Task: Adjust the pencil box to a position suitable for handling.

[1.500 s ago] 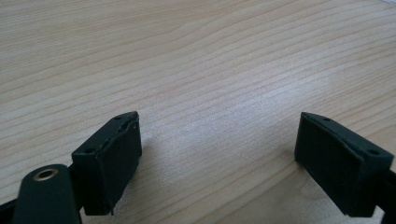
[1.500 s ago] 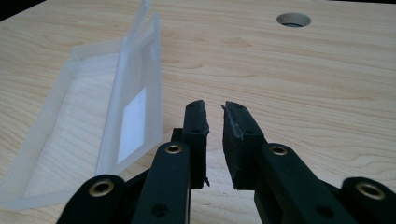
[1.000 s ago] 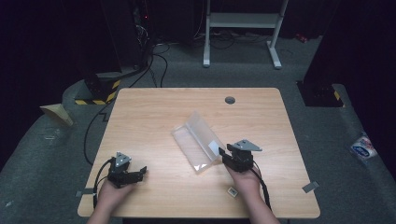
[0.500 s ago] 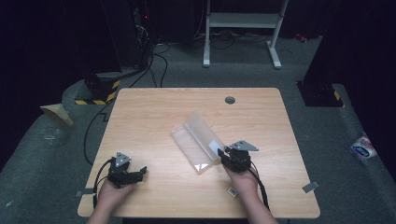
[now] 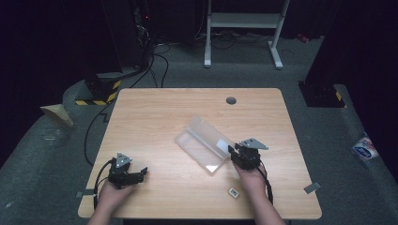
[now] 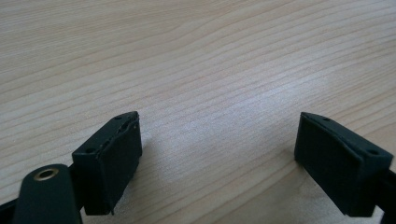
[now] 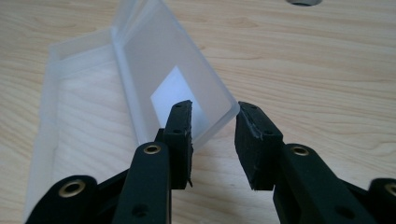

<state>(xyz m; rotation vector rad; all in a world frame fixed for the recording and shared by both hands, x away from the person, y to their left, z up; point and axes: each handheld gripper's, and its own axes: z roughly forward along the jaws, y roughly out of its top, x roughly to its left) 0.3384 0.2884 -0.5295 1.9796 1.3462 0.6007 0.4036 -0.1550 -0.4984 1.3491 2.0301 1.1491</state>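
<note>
The right gripper (image 7: 212, 140), jaws closing but apart, straddles the clear box's (image 7: 140, 93) lid corner; the left gripper (image 6: 219, 163) gapes empty.

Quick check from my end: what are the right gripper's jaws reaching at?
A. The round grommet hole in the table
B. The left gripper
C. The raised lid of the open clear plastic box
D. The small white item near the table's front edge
C: in the right gripper view the right gripper has its jaws astride the corner of the clear plastic box, at its raised lid; they have just been closing, with a gap on the right side.
</note>
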